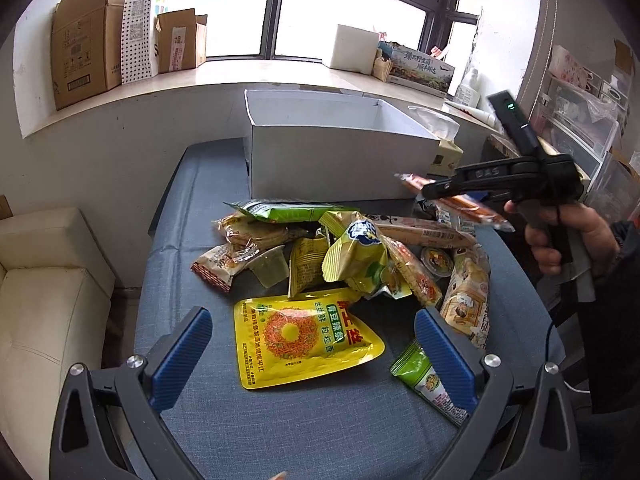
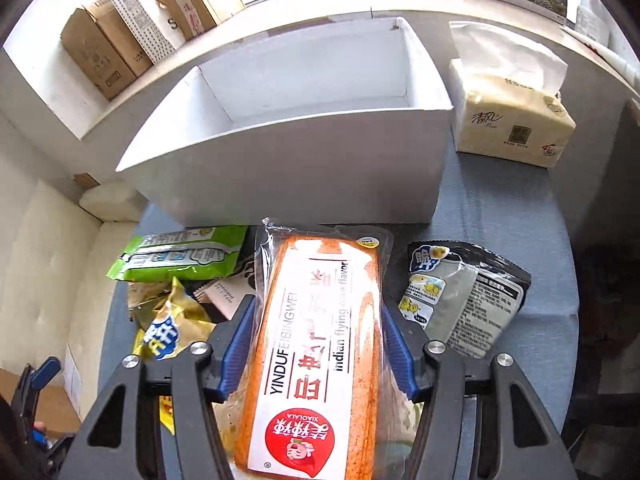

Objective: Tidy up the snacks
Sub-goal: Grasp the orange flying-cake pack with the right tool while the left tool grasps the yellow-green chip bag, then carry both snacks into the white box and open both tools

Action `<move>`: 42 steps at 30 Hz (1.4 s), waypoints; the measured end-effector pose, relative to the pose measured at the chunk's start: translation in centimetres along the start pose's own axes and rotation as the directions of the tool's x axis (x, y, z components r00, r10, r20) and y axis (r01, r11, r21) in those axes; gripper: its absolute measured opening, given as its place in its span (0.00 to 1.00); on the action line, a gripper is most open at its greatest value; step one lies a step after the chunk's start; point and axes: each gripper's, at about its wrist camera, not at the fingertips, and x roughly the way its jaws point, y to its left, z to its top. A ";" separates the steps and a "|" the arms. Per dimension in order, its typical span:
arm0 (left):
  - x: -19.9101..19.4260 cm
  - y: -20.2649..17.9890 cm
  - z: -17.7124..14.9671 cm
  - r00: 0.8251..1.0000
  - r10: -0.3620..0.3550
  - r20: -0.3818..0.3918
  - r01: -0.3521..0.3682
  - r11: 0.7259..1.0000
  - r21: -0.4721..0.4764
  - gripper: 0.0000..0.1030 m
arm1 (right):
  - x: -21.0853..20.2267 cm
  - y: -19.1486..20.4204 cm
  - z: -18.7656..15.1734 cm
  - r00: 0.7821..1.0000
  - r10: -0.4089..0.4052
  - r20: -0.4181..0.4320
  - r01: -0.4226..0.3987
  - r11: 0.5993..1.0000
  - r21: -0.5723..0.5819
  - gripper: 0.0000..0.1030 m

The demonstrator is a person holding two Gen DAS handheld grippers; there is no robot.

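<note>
The right gripper (image 2: 316,344) clamps a long orange flatbread packet (image 2: 320,344) before an open white cardboard box (image 2: 288,176); the left gripper (image 1: 312,344) hangs wide open, holding nothing, over a yellow pouch (image 1: 300,340) on blue cloth (image 1: 320,432).

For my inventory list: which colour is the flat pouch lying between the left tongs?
Bright yellow pouch, with an orange ring picture and green label; clearest in the left wrist view.

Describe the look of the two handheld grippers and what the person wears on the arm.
Both the left gripper and the right gripper have black frames with triangular cut-outs, silver round bolts and ribbed blue pads. From the left wrist view, the right gripper has a pistol handle, raised lettering and a black stick with a green light. The sleeve is dark.
</note>
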 end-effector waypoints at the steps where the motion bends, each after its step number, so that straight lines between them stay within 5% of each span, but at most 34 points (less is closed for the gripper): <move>1: 0.6 0.2 0.0 1.000 0.008 -0.024 -0.008 1.000 -0.002 1.00 | -1.1 0.0 -0.5 1.000 0.011 0.022 -0.011 1.000 0.001 0.62; 10: 5.2 -2.1 2.0 0.994 -0.039 -0.100 0.037 0.999 -0.021 1.00 | -9.7 -1.0 -6.2 0.980 0.081 0.182 -0.097 0.992 0.079 0.62; 15: 9.7 -4.0 4.0 0.989 0.081 -0.123 -0.063 0.988 0.141 1.00 | -11.9 -1.9 -9.2 0.974 0.077 0.211 -0.103 0.988 0.118 0.62; 20: 13.7 -4.7 3.9 0.976 0.124 -0.179 -0.073 0.961 0.267 0.99 | -12.6 -2.8 -10.5 0.976 0.057 0.209 -0.086 0.988 0.128 0.63; 22: 14.2 -4.9 4.0 0.977 0.117 -0.176 -0.067 0.961 0.269 0.79 | -12.8 -3.2 -10.6 0.975 0.048 0.217 -0.080 0.987 0.139 0.63; 24: 14.0 -5.2 4.2 0.977 0.144 -0.156 -0.099 0.959 0.267 0.55 | -12.9 -3.4 -10.5 0.975 0.043 0.217 -0.075 0.987 0.142 0.63; 29: 11.8 -3.9 4.8 0.987 0.097 -0.129 -0.070 0.978 0.195 0.31 | -12.9 -2.9 -10.5 0.976 0.051 0.211 -0.078 0.989 0.123 0.64; 42: 1.9 -2.3 3.9 0.999 0.018 0.032 -0.021 0.996 0.091 0.30 | -11.4 0.4 -9.7 0.979 0.089 0.183 -0.101 0.993 0.058 0.64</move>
